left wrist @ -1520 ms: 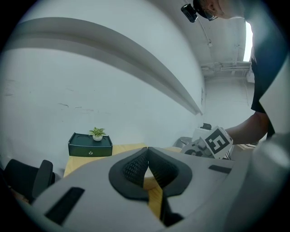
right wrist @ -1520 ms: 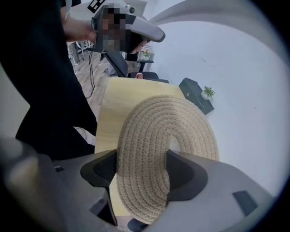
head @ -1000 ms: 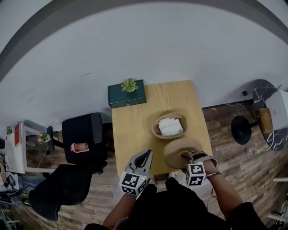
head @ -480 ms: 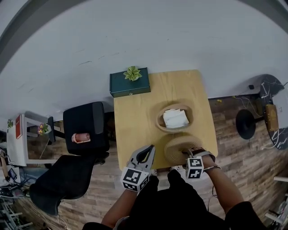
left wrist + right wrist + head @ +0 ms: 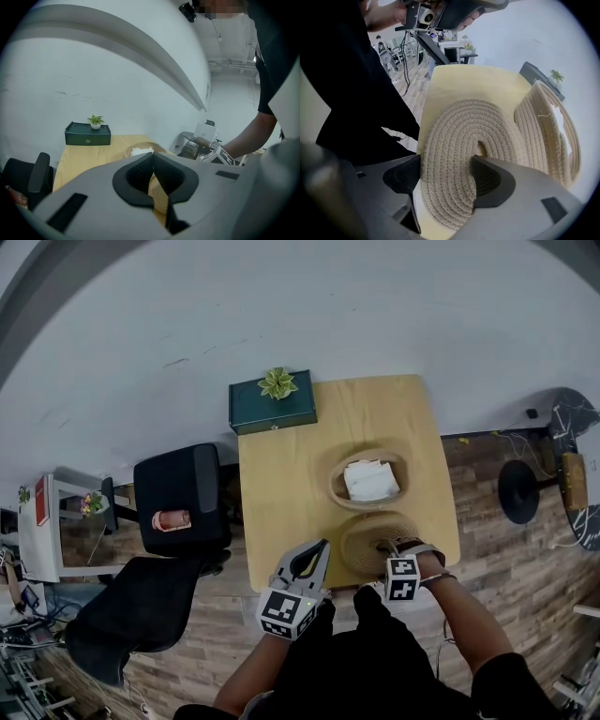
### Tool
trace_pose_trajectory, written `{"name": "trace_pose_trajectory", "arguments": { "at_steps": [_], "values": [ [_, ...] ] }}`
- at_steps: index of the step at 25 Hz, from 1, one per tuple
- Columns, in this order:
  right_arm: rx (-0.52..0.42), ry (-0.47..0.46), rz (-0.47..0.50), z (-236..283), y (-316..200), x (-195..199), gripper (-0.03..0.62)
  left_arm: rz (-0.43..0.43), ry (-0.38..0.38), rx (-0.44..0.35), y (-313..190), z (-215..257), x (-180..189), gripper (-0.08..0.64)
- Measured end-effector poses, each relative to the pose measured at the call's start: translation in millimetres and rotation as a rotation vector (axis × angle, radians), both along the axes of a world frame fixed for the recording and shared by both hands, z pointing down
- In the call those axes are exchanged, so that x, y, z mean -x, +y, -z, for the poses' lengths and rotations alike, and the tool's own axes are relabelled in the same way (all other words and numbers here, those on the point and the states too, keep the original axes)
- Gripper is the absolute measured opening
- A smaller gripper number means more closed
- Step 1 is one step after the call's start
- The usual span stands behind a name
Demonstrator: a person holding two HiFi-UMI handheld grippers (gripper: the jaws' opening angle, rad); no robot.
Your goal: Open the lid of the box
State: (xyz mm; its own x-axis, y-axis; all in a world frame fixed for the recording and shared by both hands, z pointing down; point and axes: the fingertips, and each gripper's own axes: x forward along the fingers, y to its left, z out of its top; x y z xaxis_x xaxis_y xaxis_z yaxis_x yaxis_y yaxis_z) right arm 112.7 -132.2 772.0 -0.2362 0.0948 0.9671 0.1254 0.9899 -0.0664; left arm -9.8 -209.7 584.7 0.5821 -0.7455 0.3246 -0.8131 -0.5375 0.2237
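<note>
Gripping the woven lid (image 5: 459, 136), your right gripper (image 5: 445, 176) has its jaws about half apart. One pad sits against the lid's outer rim and the other is pressed into the dip near its centre. The gripper points steeply down, and the lid's coiled rope top faces straight up at its camera. In the head view the lid (image 5: 370, 538) is at the near right corner of the wooden table (image 5: 281, 474), under the right gripper (image 5: 394, 549). I cannot tell whether it already rests flat on the wood.

Just beyond the lid stands the woven box (image 5: 336, 486), uncovered, with white folded material (image 5: 370, 480) lying inside. From the right gripper view the box's rope wall (image 5: 534, 126) rises right next to the lid's far edge. Whether the two touch is not clear.

Your left gripper (image 5: 152, 157) has its jaws closed together at the tips with nothing between them. Part of the lid and the table show only through the gap behind the tips. In the head view the left gripper (image 5: 319, 549) hangs over the table's near edge, left of the lid and clear of it, pointing out across the tabletop.

At the table's far left corner sits a dark green case (image 5: 272, 406) with a small potted plant (image 5: 278, 382) on top, well apart from the box. A black chair (image 5: 178, 498) stands on the floor to the table's left.
</note>
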Motion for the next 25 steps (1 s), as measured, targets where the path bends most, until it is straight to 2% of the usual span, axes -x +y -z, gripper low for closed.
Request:
{"name": "trace_pose_trajectory", "arguments": {
  "at_steps": [6, 9, 12, 14, 18, 22, 25],
  "values": [
    [-0.034, -0.062, -0.046, 7, -7, 7, 0.379, 0.005, 0.008, -0.005, 0, 2, -3, 0.018],
    [-0.054, -0.112, -0.068, 31, -9, 16, 0.378, 0.007, 0.002, -0.003, 1, 3, -2, 0.018],
    [-0.118, -0.194, -0.108, 64, -23, 29, 0.361, 0.016, 0.002, -0.006, 0, 6, 0, 0.018],
    [-0.164, -0.274, -0.168, 92, -37, 39, 0.347, 0.021, 0.003, -0.015, -3, 10, 2, 0.018],
    [-0.247, -0.472, -0.35, 154, -69, 53, 0.31, 0.023, 0.002, -0.033, -9, 21, 3, 0.018],
    [-0.376, -0.603, -0.479, 207, -96, 55, 0.273, 0.01, -0.007, -0.054, -13, 31, 1, 0.018],
    [-0.451, -0.689, -0.571, 238, -110, 52, 0.218, 0.004, -0.014, -0.067, -16, 39, -1, 0.018]
  ]
}}
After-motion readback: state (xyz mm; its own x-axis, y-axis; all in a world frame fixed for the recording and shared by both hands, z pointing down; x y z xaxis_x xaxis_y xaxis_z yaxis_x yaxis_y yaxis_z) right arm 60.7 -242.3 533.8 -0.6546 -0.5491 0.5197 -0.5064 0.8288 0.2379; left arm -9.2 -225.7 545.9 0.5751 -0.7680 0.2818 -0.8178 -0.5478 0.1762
